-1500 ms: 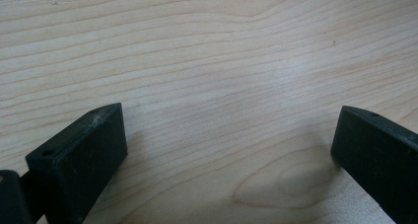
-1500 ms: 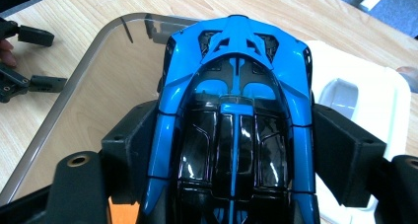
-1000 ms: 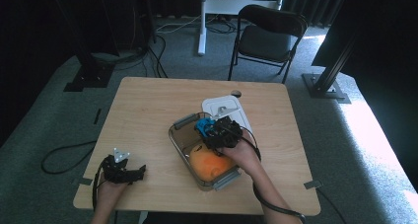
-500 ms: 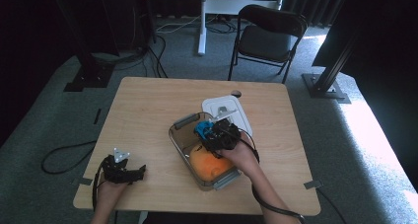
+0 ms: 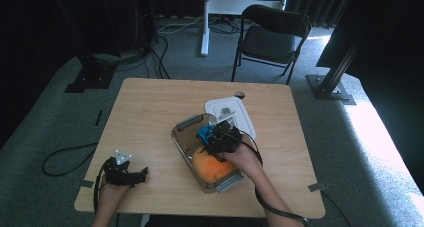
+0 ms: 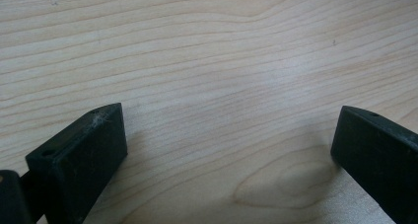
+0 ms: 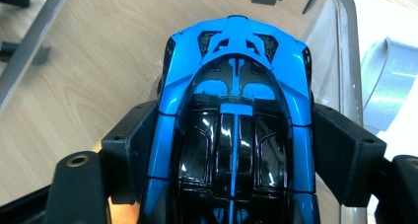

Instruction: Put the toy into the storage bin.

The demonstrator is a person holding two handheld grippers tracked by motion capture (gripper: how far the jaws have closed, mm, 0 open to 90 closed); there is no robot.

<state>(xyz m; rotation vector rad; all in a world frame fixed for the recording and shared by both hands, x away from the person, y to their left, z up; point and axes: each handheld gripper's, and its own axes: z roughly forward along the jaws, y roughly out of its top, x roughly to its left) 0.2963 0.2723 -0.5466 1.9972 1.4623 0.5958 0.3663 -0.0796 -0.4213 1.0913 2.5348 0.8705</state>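
Toy car in the box

The right gripper squeezes a blue toy car over the clear box. The left gripper rests wide open on the worktop.

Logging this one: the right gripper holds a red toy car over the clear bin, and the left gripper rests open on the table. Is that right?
Not quite: the toy car is blue and black, not red, as the right gripper view shows. The rest stands: the right gripper holds it between its jaws over the clear bin, and the left gripper rests open on the table.
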